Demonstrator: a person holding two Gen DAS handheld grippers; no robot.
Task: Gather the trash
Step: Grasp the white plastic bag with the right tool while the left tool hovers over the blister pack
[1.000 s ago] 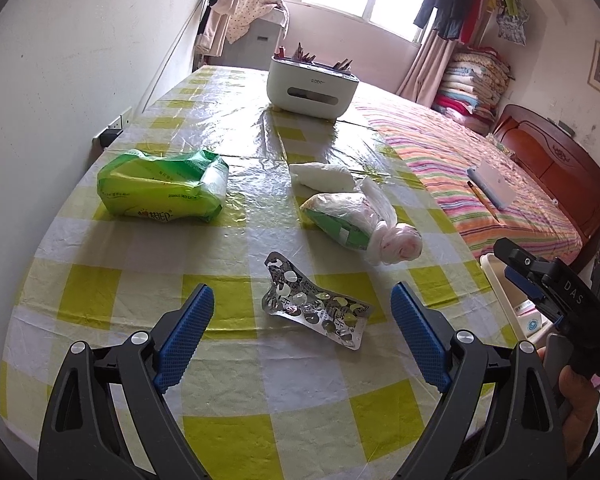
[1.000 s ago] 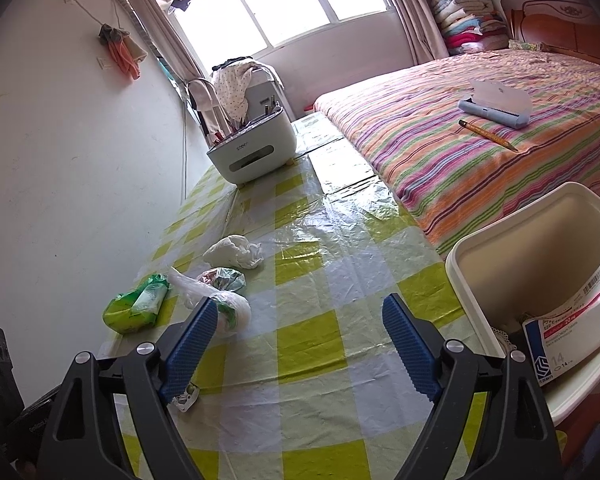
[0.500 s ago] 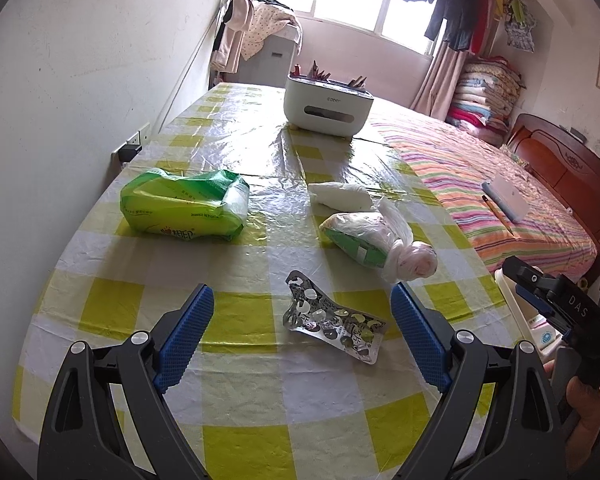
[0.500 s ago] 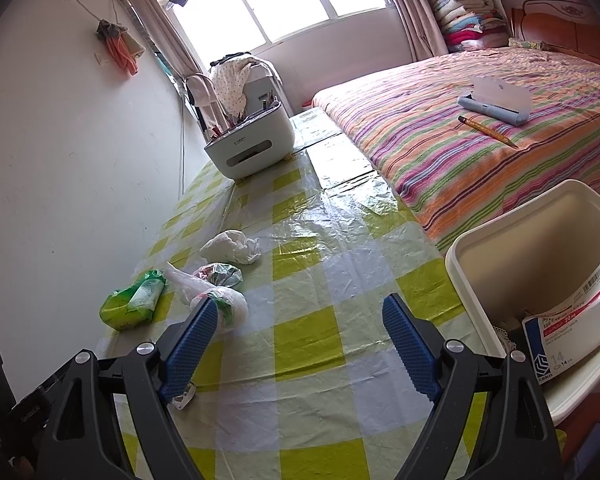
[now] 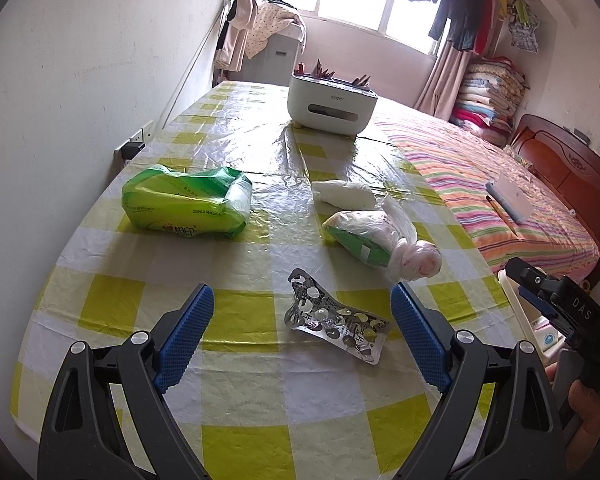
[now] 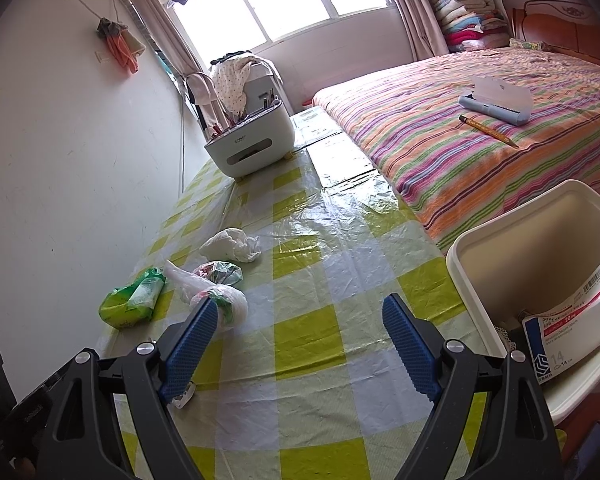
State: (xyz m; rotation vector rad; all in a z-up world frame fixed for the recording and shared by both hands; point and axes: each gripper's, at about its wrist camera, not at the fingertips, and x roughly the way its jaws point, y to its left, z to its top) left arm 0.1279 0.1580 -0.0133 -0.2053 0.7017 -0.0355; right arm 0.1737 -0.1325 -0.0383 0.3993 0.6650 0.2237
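A: Trash is lying scattered on the checked tablecloth (image 5: 236,400): an emptied blister pack (image 5: 337,323) just ahead of the left gripper (image 5: 302,330), a knotted plastic bag (image 5: 374,238) beyond it, a crumpled tissue (image 5: 342,194) behind that, and a green tissue packet (image 5: 186,208) off toward the wall.

B: And the jaws?

A: The left gripper is standing wide and holding nothing; the blister pack is lying between the lines of its blue pads (image 5: 186,336), untouched. The right gripper (image 6: 296,344) is standing equally wide and empty over bare cloth, with the white bin (image 6: 496,256) sitting at its right beside the table edge, a medicine box (image 6: 576,328) lying inside.

B: Is anything differing from a second ago?

A: In the left wrist view the whole table is sitting a little further right and lower than before, so the blister pack is lying more centred between the pads. The trash itself is lying where it was. The right view is showing hardly any change, and both openings are looking the same.

B: Farther out?

A: A white organiser box (image 5: 332,104) is standing at the far end, a striped bed (image 6: 480,140) running alongside.
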